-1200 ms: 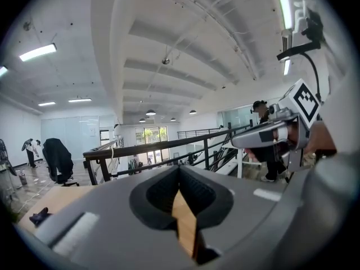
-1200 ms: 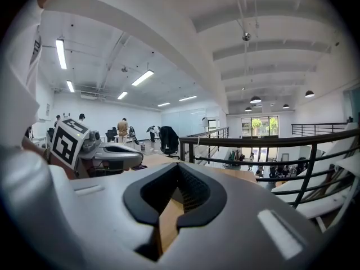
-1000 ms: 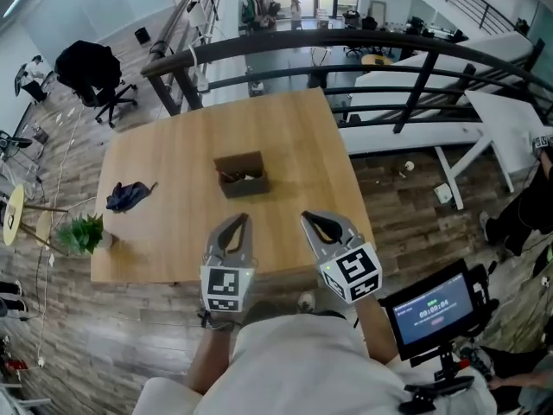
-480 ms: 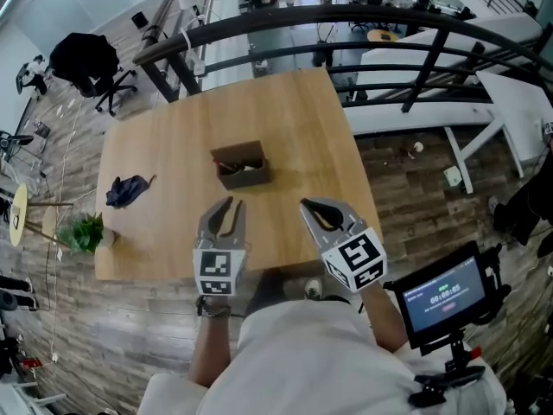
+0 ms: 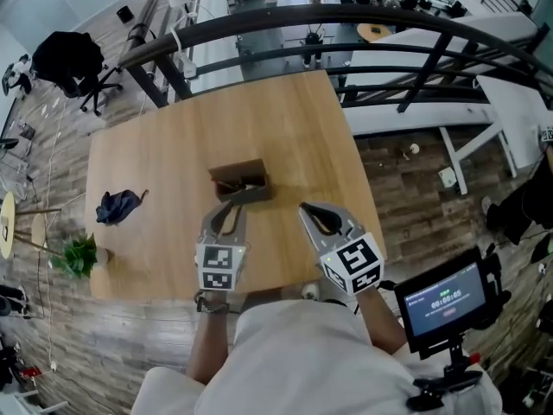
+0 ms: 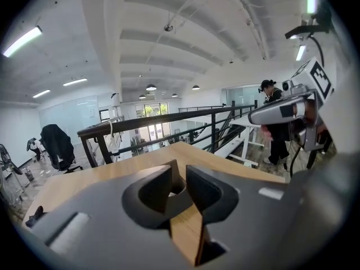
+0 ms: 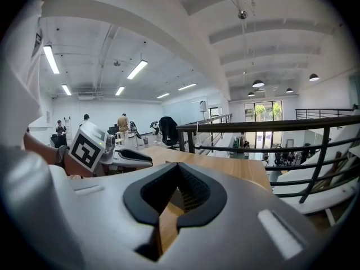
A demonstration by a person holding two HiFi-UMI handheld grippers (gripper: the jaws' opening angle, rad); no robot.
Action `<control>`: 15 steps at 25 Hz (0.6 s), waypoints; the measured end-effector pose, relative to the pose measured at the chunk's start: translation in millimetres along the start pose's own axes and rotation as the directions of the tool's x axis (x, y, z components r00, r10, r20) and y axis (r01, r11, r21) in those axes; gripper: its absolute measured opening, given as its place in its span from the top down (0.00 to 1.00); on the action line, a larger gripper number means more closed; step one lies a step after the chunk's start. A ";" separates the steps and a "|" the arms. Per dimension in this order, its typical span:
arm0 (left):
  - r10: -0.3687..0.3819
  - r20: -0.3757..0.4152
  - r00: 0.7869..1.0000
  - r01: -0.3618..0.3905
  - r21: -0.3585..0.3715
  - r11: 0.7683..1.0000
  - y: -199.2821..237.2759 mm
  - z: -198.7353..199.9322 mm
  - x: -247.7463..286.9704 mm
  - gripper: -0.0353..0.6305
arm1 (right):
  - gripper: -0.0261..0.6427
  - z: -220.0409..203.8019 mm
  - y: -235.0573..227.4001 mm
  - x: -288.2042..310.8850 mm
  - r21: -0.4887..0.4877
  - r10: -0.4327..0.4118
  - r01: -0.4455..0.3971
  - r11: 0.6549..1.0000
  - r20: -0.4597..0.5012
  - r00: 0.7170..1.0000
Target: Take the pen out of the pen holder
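The pen holder (image 5: 239, 180) is a small brown open box in the middle of the wooden table (image 5: 164, 145); something pale lies inside it, too small to make out. My left gripper (image 5: 232, 206) has its tips just short of the holder's near side. Its jaws are opening, with nothing between them. In the left gripper view the holder's brown corner (image 6: 174, 163) shows through the gap of the left gripper (image 6: 179, 176). My right gripper (image 5: 306, 208) hovers to the holder's right, apart from it. In the right gripper view the right gripper (image 7: 178, 167) has its tips together.
A dark blue cloth (image 5: 117, 206) lies at the table's left, with a small green plant (image 5: 78, 253) off the left corner. A black railing (image 5: 346, 24) runs behind the far edge. A monitor on a stand (image 5: 441, 301) sits at lower right. People stand beyond the table (image 7: 122, 125).
Both grippers moved forward over the table toward the pen holder. The left gripper's jaws went from shut to parted. The right gripper's jaws stayed together.
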State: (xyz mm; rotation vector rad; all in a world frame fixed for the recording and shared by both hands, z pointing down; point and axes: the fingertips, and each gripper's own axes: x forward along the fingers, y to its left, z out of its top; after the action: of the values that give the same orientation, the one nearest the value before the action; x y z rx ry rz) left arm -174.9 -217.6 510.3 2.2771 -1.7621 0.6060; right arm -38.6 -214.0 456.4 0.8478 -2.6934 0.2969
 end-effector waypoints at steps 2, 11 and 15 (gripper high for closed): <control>-0.012 -0.016 1.000 0.012 -0.004 1.000 -5.6 -5.3 1.9 0.83 | 0.96 -5.1 -2.5 -5.4 0.008 -0.009 0.009 1.000 -0.009 1.000; -0.053 -0.117 0.992 0.049 -0.035 0.998 -7.7 -28.1 21.8 0.83 | 0.96 -16.9 -15.1 -6.2 0.035 -0.053 0.055 0.998 -0.062 0.997; -0.076 -0.142 0.987 0.069 -0.050 0.996 -5.5 -36.9 29.9 0.83 | 0.96 -20.4 -16.6 -3.1 0.041 -0.064 0.068 0.997 -0.086 0.994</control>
State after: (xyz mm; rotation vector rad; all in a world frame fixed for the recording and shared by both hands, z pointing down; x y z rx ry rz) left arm -170.7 -227.7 556.9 2.1974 -1.6031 0.6900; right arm -21.9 -219.9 476.0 0.9142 -2.5834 0.3697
